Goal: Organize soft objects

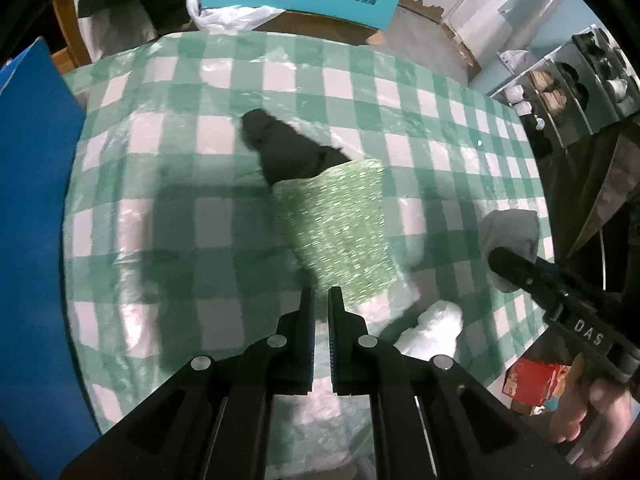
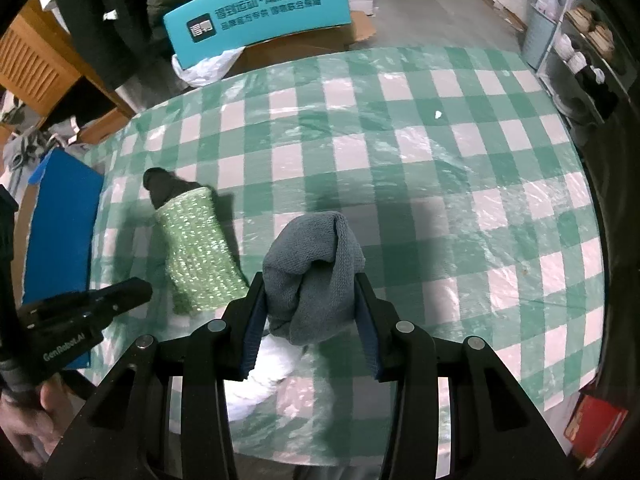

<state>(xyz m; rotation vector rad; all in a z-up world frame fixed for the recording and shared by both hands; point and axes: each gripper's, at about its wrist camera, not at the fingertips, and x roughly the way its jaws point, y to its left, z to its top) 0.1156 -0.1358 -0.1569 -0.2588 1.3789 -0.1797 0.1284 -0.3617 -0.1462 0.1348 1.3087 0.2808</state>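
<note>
Two claws: right claw (image 2: 310, 300) pinches a bunched grey terry cloth (image 2: 316, 272); left claw (image 1: 321, 296) nearly closed, empty.

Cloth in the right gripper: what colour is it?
Grey; the cloth shows best in the right wrist view, clamped in the right gripper.

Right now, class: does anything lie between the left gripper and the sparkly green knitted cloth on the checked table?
Nothing visible does. The left gripper, fingers nearly shut and holding nothing, points straight at the near end of the sparkly green knitted cloth. The fluffy white cloth lies off to the right, outside that line.
</note>
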